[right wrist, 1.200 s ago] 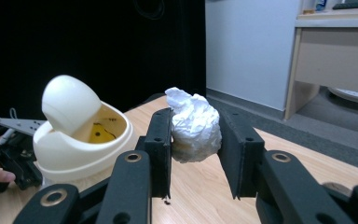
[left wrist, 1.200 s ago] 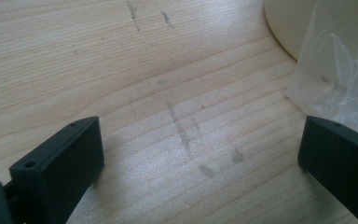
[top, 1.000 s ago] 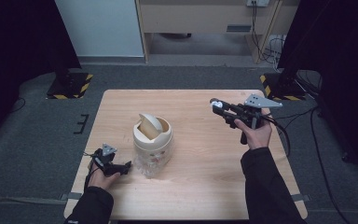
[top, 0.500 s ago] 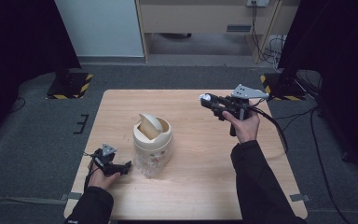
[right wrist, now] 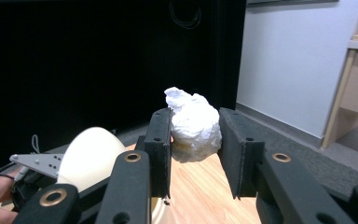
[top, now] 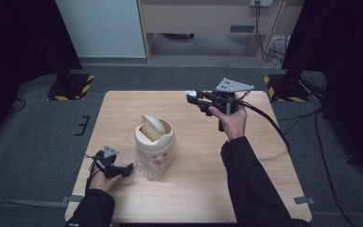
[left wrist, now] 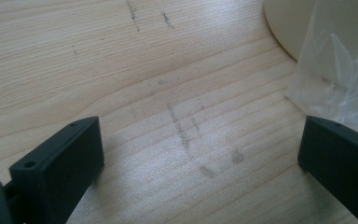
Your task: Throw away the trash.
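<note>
A cream bin (top: 154, 142) with a swing lid (top: 150, 126) stands mid-table. A clear plastic bag (top: 153, 166) lies against its front. My right gripper (top: 192, 97) hovers above the table behind and right of the bin, shut on a crumpled white paper ball (top: 189, 94). In the right gripper view the paper ball (right wrist: 193, 123) sits between the jaws of the right gripper (right wrist: 195, 135), with the bin's lid (right wrist: 91, 156) below left. My left gripper (top: 128, 168) rests on the table left of the bag. Its view shows the left gripper (left wrist: 200, 140) open over bare wood, the bag (left wrist: 340, 60) by one jaw.
The wooden table (top: 264, 156) has free room to the right and front. Cables (top: 269, 125) trail from the right gripper over the table's right edge. Dark curtains flank the space, and a wooden cabinet (top: 208, 16) stands on the floor behind the table.
My right gripper has carried the paper ball leftward toward the bin and slightly farther back. The left gripper has stayed where it was.
</note>
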`<state>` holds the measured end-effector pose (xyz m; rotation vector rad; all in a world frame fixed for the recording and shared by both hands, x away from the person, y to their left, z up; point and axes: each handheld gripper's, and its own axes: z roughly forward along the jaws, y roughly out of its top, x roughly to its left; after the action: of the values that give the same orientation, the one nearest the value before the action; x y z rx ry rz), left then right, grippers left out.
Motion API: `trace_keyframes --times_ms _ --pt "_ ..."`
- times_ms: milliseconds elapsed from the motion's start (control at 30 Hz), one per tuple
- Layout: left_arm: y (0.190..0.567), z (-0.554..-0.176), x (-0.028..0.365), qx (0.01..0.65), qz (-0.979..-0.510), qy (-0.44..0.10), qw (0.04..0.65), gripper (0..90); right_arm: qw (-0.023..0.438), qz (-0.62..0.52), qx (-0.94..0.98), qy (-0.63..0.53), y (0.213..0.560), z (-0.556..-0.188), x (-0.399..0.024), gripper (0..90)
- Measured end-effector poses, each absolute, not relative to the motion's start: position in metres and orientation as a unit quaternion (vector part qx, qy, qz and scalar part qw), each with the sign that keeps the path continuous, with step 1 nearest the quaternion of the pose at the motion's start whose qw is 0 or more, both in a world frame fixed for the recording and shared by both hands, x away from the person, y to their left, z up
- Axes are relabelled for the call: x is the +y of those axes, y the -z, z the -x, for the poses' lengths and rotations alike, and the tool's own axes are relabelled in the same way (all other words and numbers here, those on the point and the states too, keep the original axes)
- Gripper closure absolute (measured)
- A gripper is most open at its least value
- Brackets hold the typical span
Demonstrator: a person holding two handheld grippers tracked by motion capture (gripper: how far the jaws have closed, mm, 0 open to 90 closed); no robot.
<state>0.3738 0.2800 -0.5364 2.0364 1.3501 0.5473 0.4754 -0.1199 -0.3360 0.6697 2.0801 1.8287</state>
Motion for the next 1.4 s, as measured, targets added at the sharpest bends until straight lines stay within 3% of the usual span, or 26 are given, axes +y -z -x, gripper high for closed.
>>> trace_keyframes --times_ms 400,1400 --pt "0.536 -0.374 0.28 0.512 -0.772 -0.207 0.314 0.0 0.127 -0.22 0.729 -0.636 0.339 -0.479 -0.09 65.8" --pt "0.536 -0.374 0.28 0.512 -0.772 -0.207 0.314 0.0 0.06 -0.215 0.82 -0.527 0.407 -0.478 -0.04 63.7"
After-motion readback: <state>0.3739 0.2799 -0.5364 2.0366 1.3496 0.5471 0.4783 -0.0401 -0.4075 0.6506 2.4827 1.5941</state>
